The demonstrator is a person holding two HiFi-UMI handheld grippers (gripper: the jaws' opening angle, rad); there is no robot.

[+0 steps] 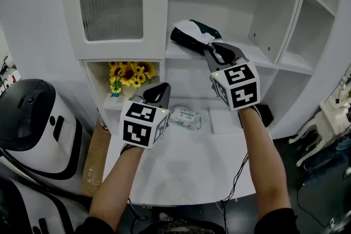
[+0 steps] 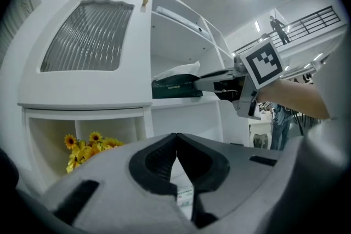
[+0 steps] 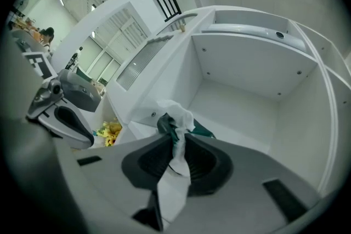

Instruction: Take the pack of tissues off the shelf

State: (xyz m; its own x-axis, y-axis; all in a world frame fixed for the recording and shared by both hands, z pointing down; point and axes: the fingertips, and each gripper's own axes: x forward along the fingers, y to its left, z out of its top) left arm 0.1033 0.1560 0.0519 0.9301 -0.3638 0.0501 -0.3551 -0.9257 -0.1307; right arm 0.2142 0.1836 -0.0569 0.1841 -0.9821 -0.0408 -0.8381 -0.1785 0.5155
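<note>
While the left gripper [image 1: 160, 89] waits at seven o'clock of the pack, jaws together and empty, the right gripper [image 1: 215, 52] clamps its jaws on the wrapper of the pack of tissues [image 1: 190, 33], which lies on the shelf [image 1: 262, 55]. The grasp seems made; next comes lifting it clear toward six o'clock.

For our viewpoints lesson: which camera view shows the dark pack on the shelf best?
Head view: the dark pack lies on the shelf, the right gripper at its end. The left gripper view shows it small, side-on. The right gripper view shows only its white end pinched between the jaws.
</note>
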